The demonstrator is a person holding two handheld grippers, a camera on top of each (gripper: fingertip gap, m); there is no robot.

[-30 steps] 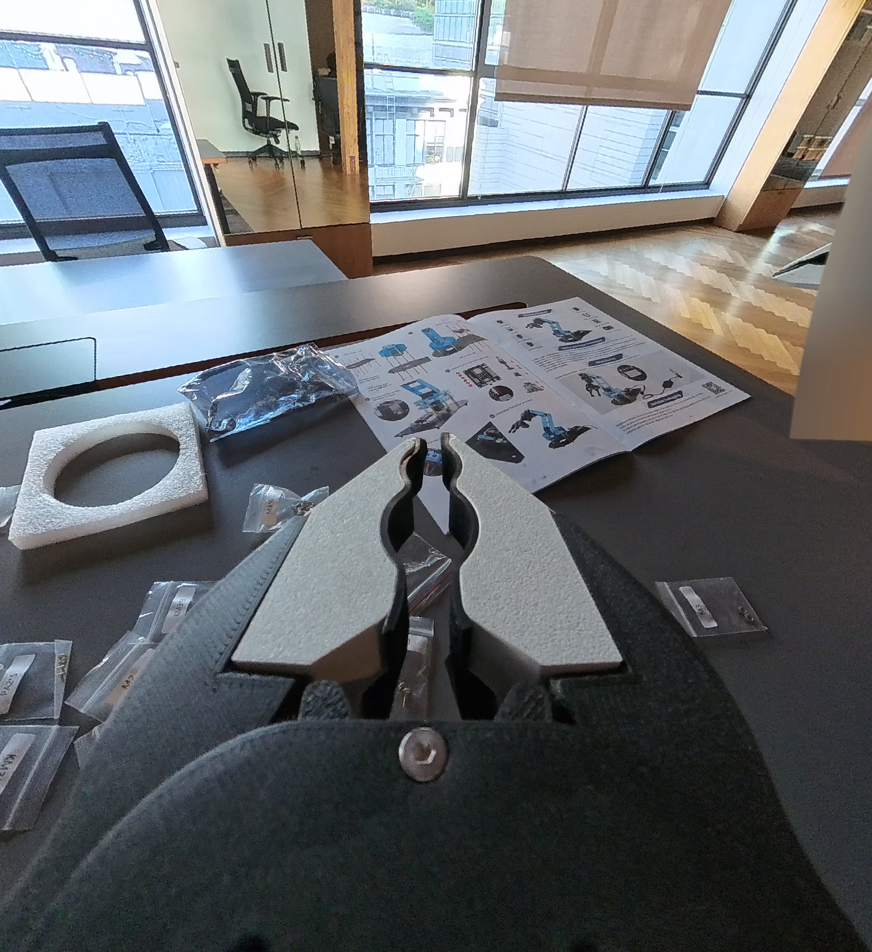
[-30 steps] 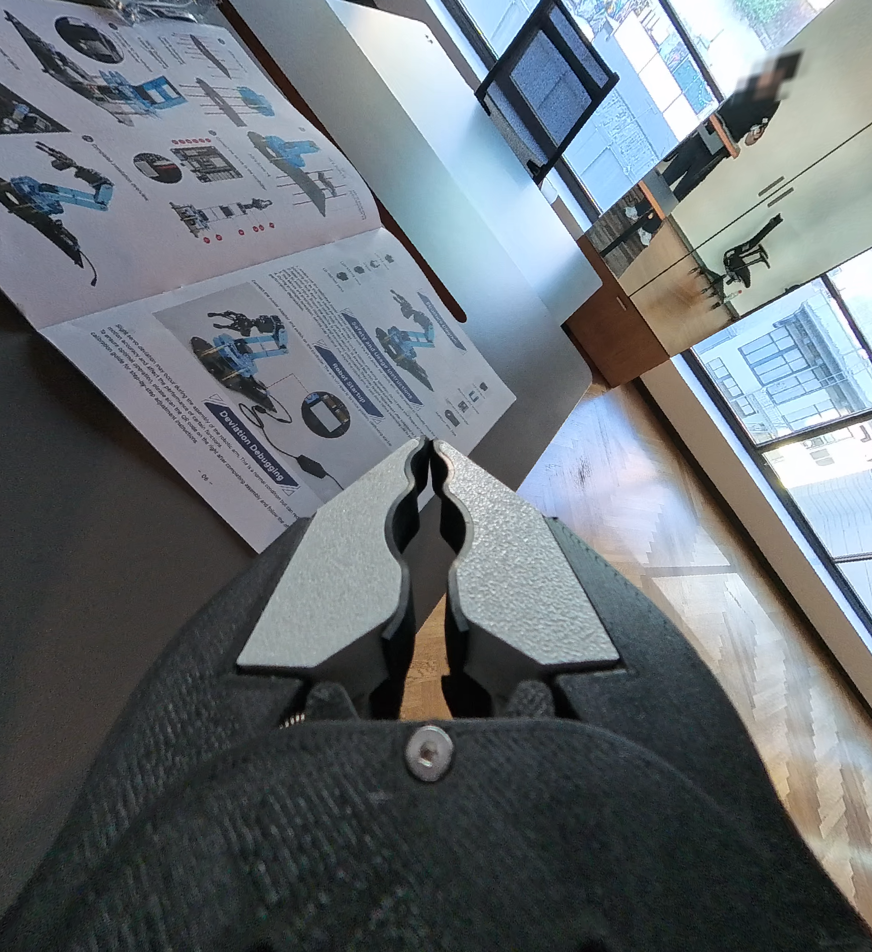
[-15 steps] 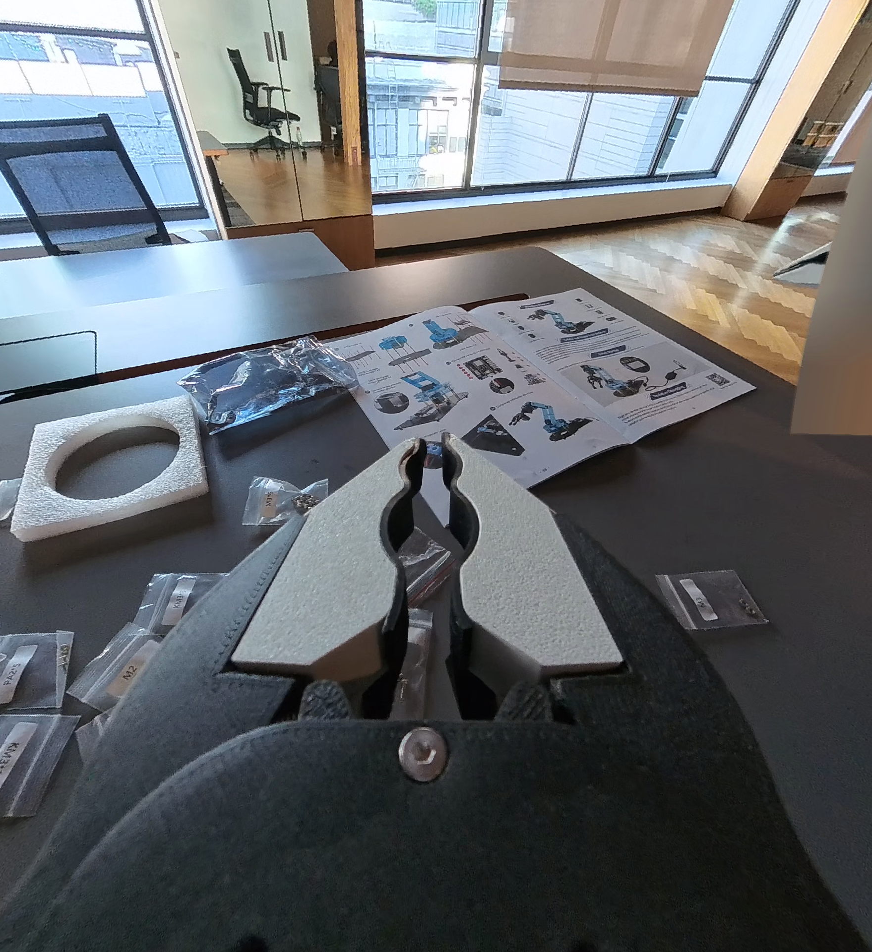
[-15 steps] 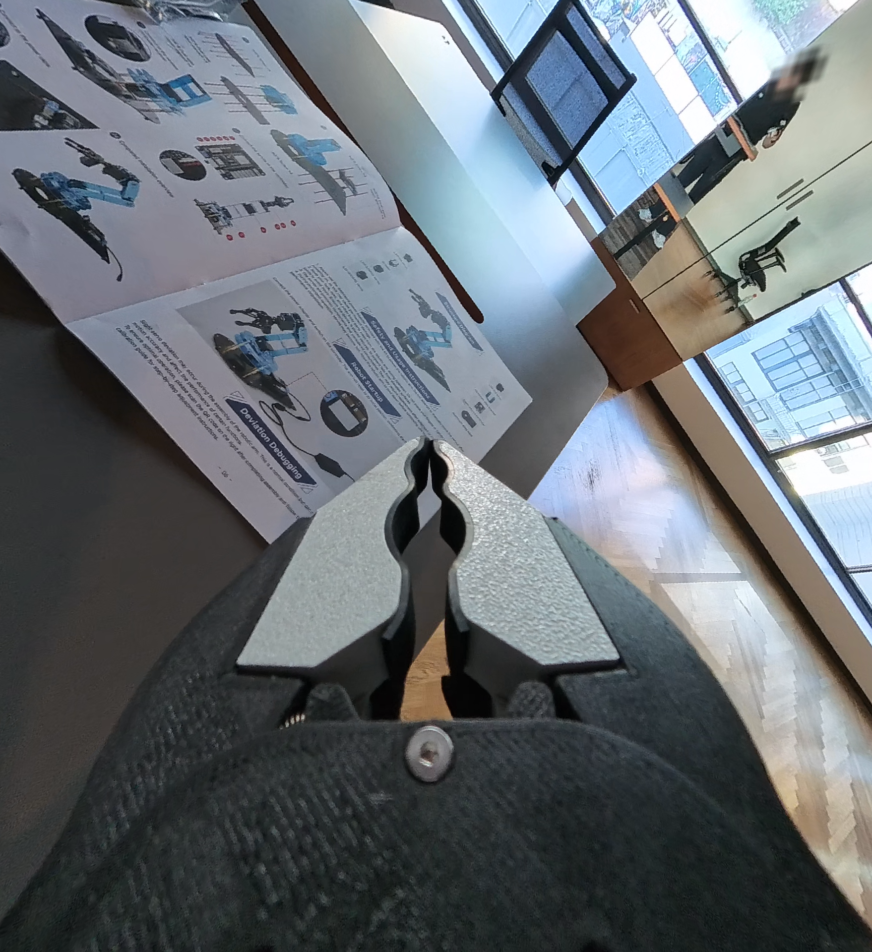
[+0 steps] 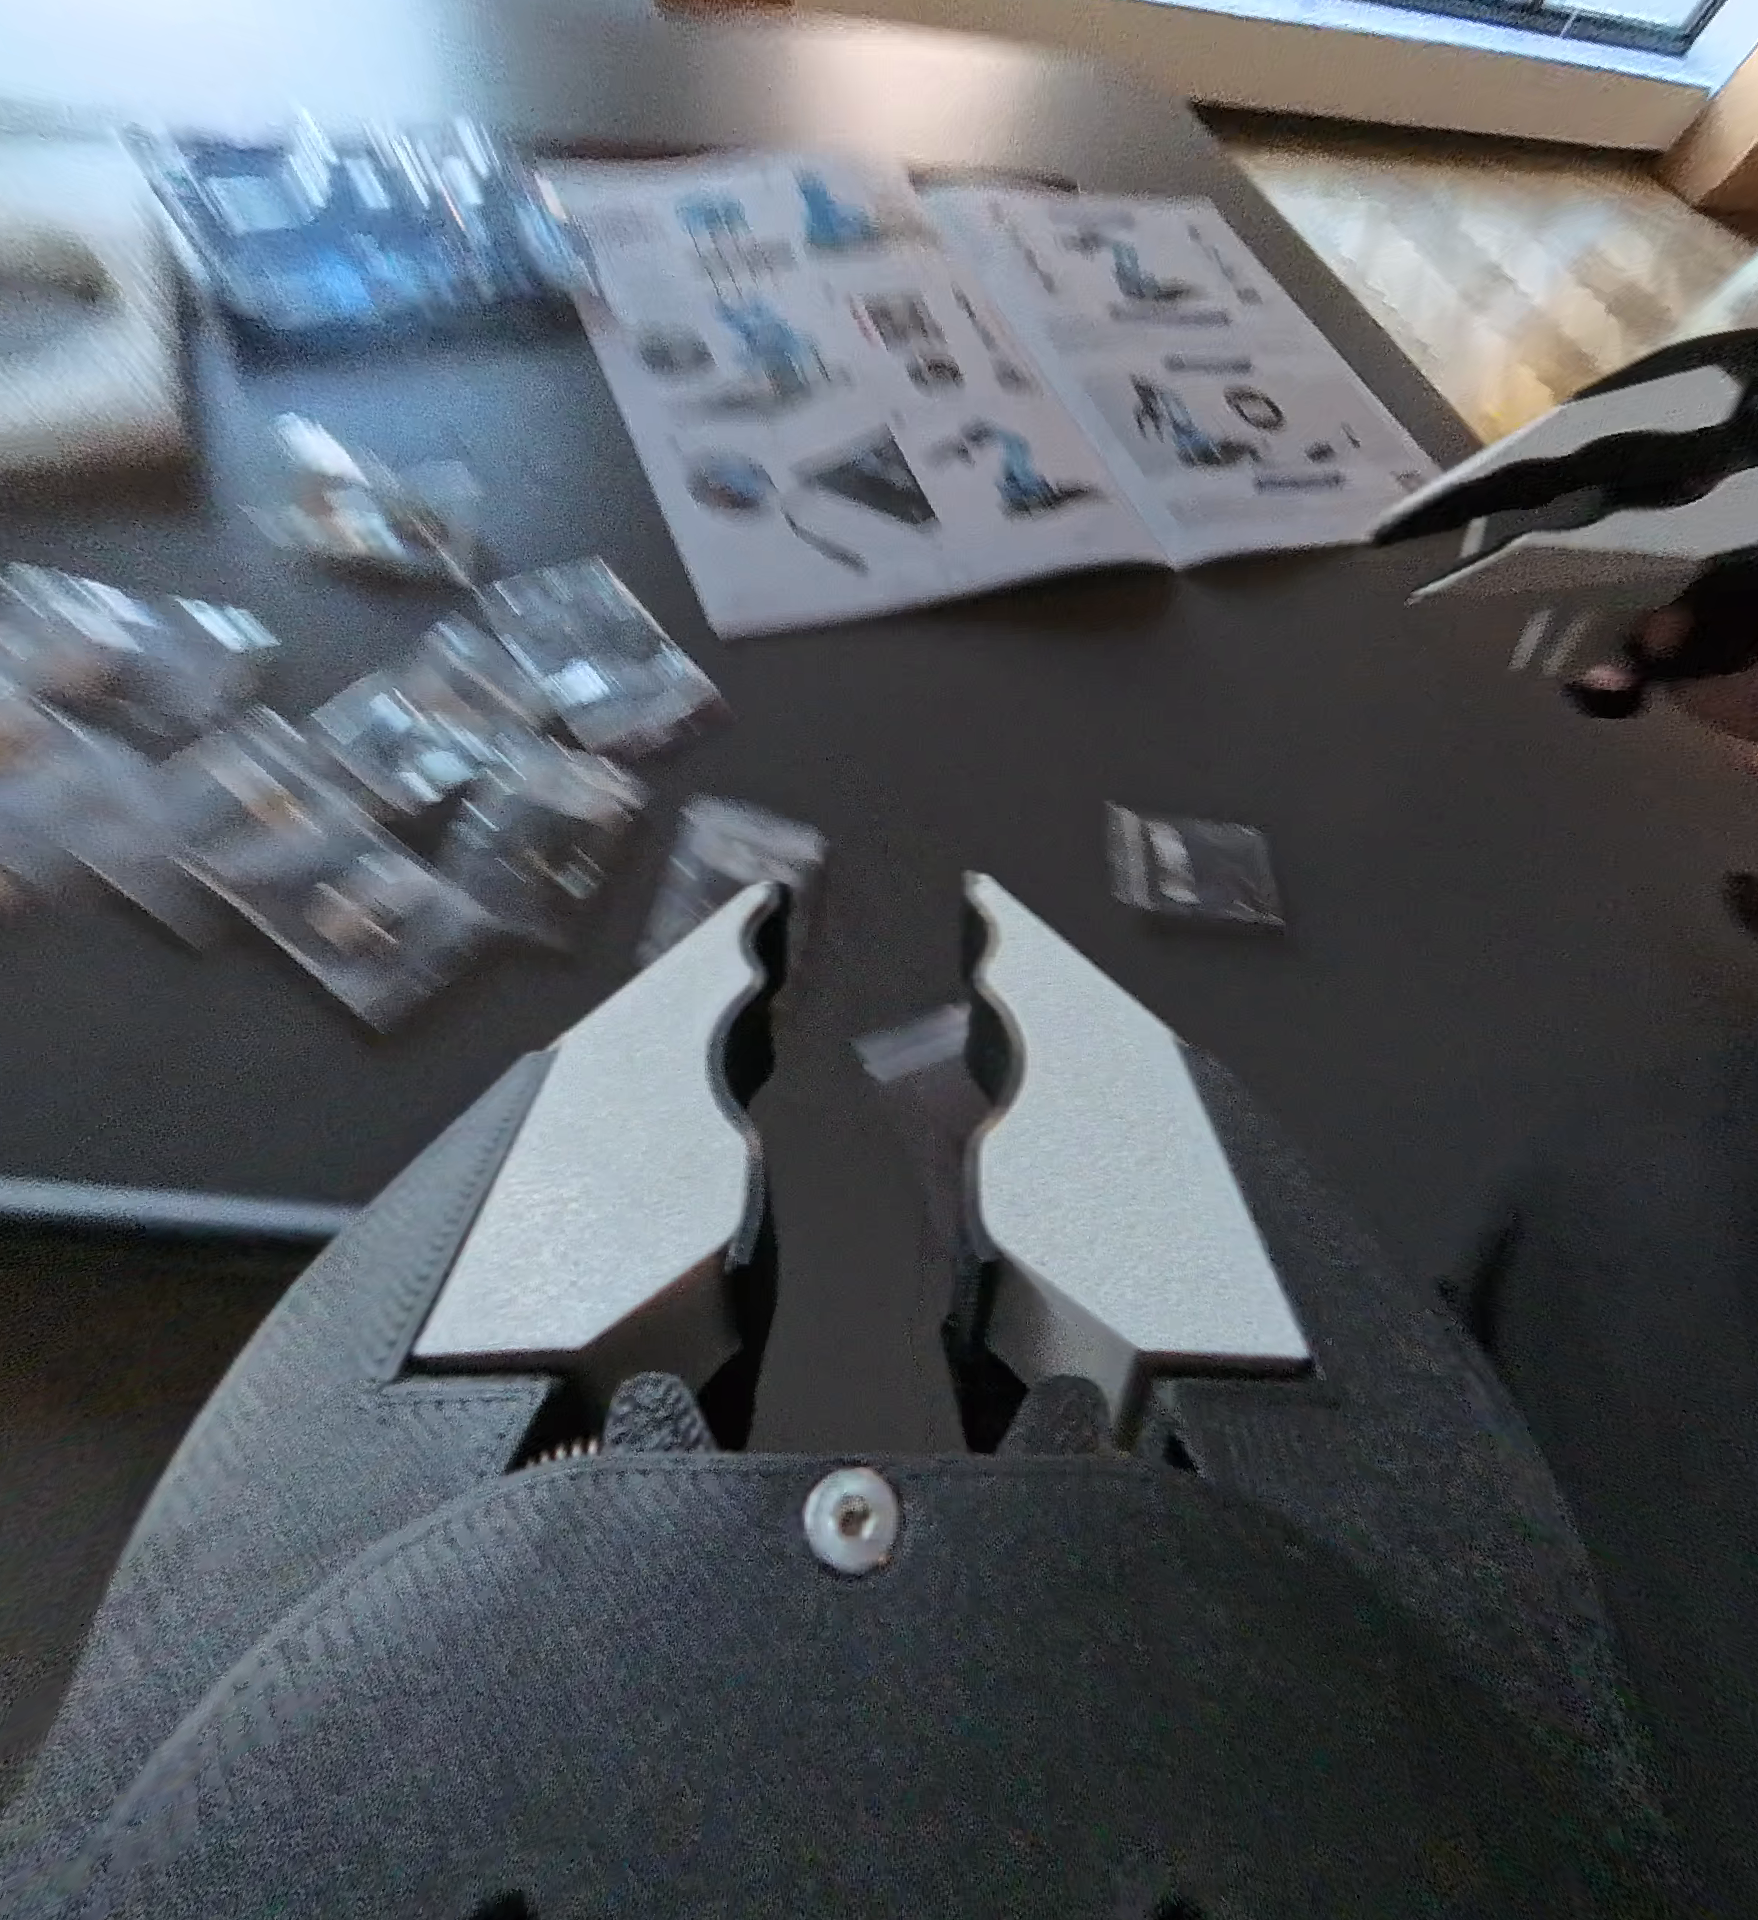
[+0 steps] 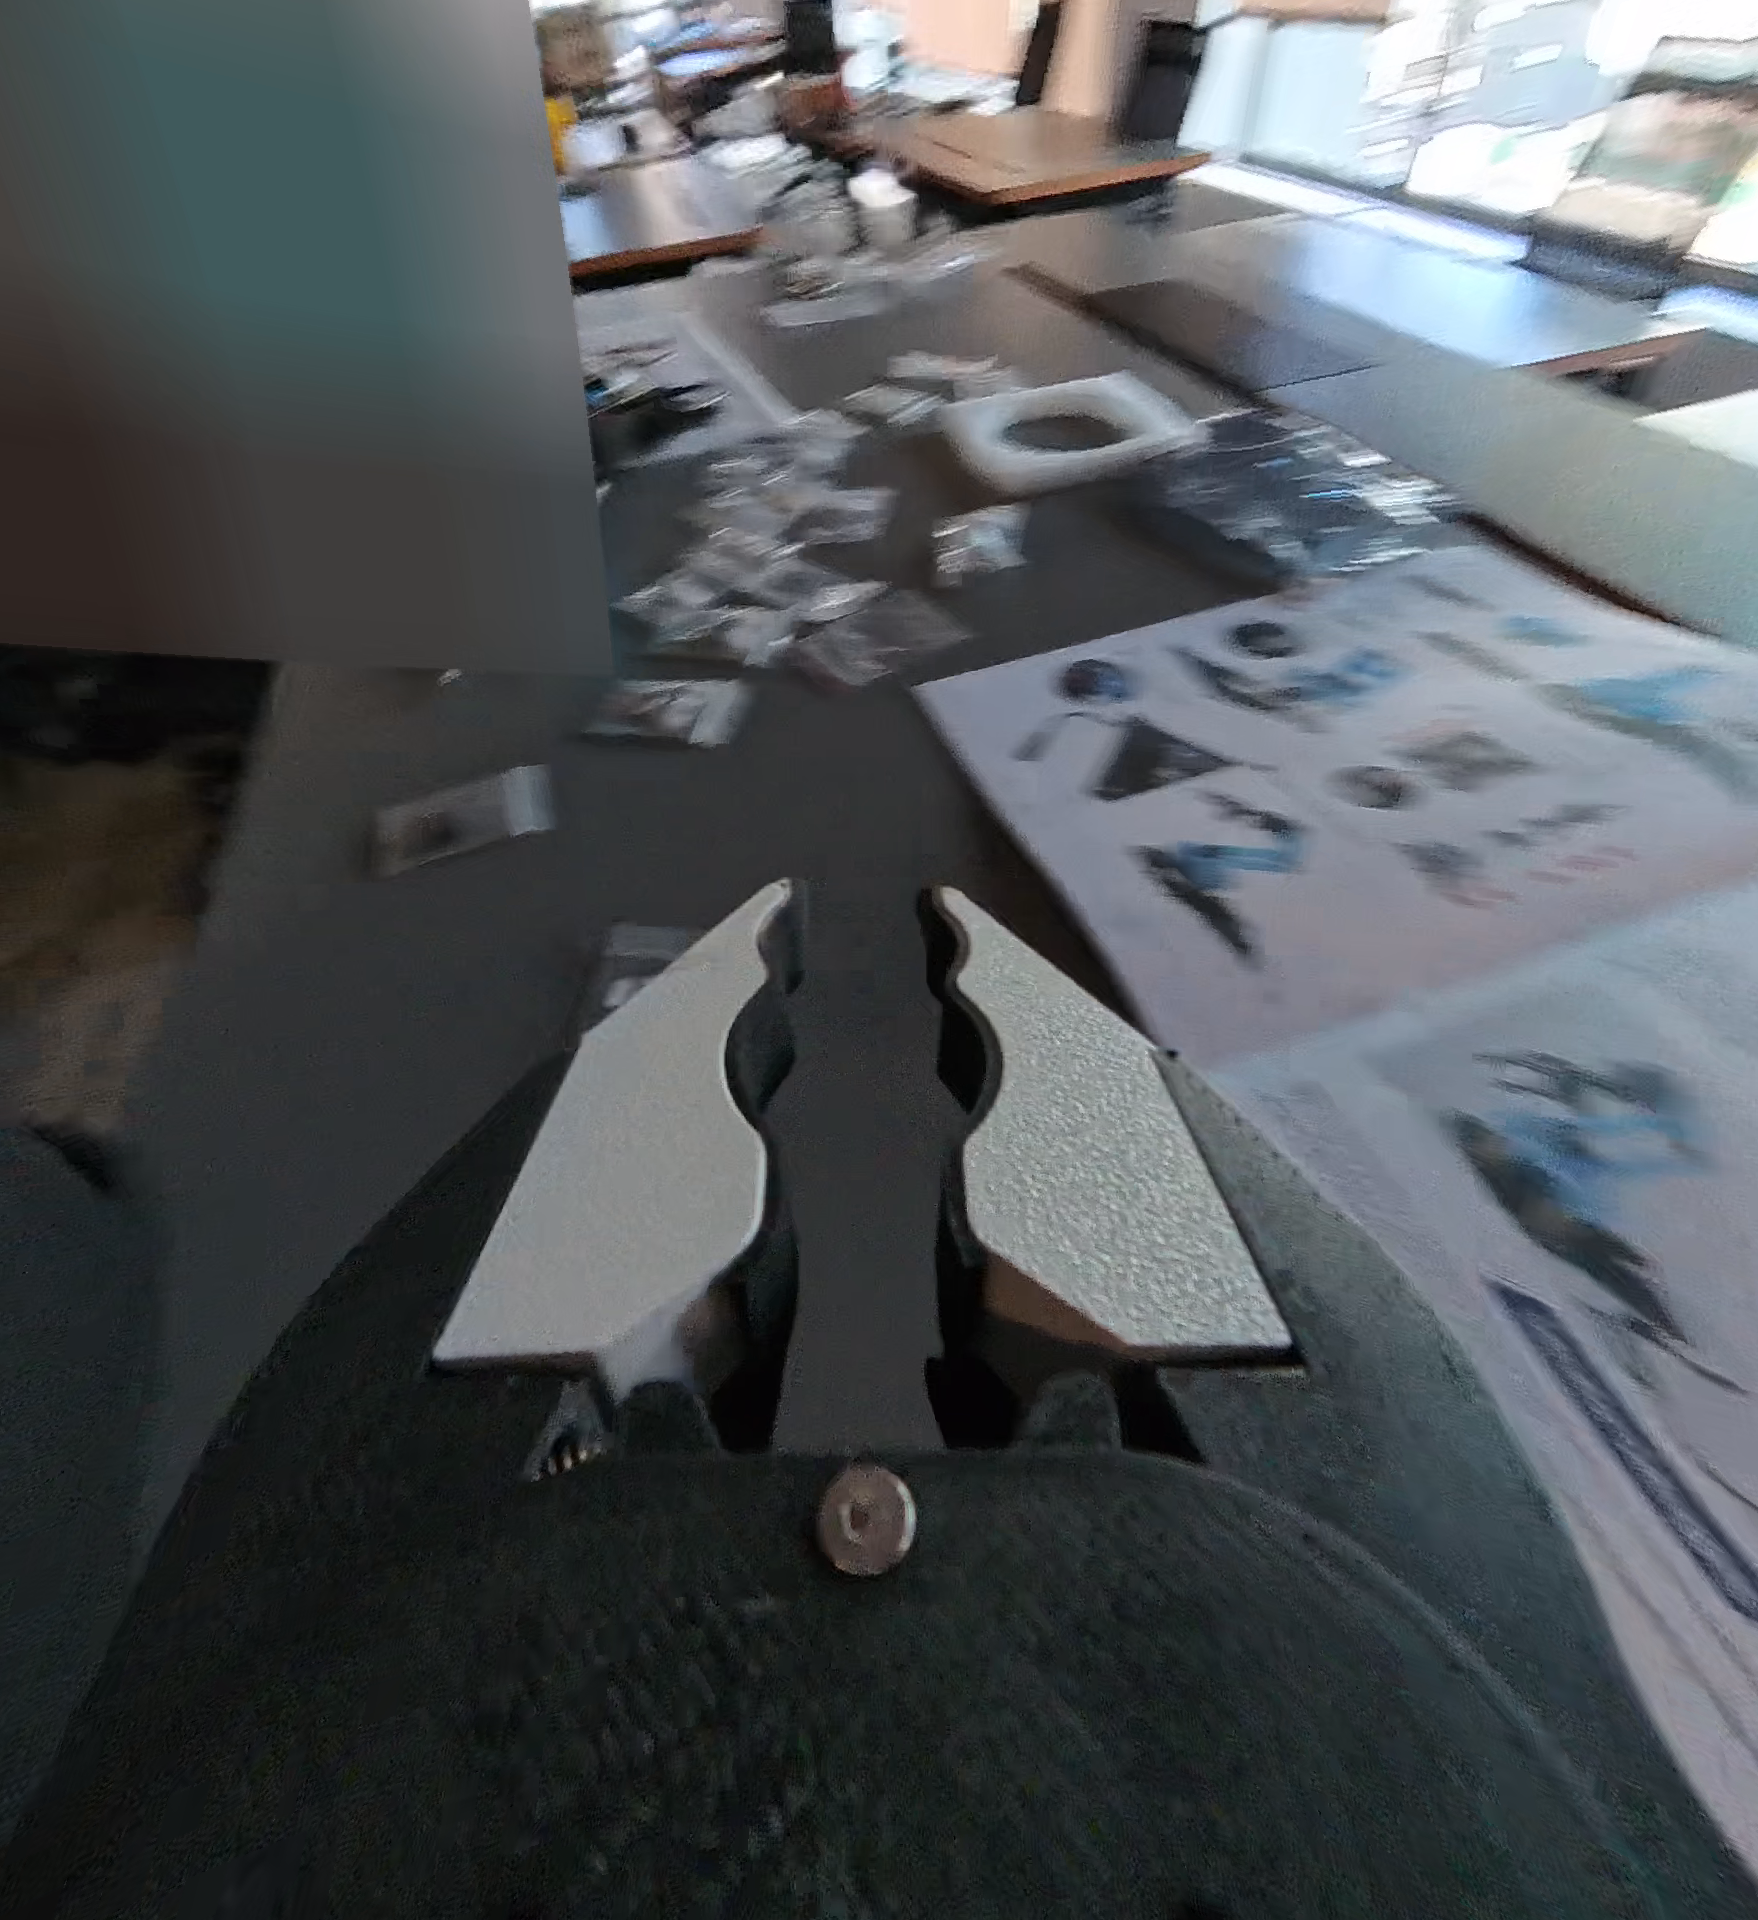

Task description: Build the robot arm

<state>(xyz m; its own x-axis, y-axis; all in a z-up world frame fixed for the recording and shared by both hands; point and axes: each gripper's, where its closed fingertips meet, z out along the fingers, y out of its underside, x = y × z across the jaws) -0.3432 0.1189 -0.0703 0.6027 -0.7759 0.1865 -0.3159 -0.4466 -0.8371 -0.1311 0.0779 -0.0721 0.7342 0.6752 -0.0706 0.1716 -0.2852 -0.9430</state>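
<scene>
- Left wrist view: the left tool (image 5: 870,899) hung over the dark worktop (image 5: 958,707) with its fingers spread and nothing between them.
- A small clear bag (image 5: 729,868) lay just past its left fingertip, and a strip of clear plastic (image 5: 911,1039) showed in the gap, on the worktop below.
- Another small bag (image 5: 1195,862) lay apart, on the booklet's near side, to the right of the tool.
- The open booklet (image 5: 979,384) lay flat farther off; a blurred heap of small bags (image 5: 335,748) lay to its left.
- The right tool (image 5: 1400,566) came in at the right edge, near the booklet's right corner, its fingers slightly apart.
- Right wrist view: the right tool (image 6: 859,899) was spread and empty, just left of the booklet (image 6: 1426,831).
- A small bag (image 6: 636,961) lay partly behind its left finger; a second bag (image 6: 459,821) and a third bag (image 6: 667,712) lay beyond, left of the booklet.
- A white foam ring (image 6: 1067,428) lay past the booklet's far edge.
</scene>
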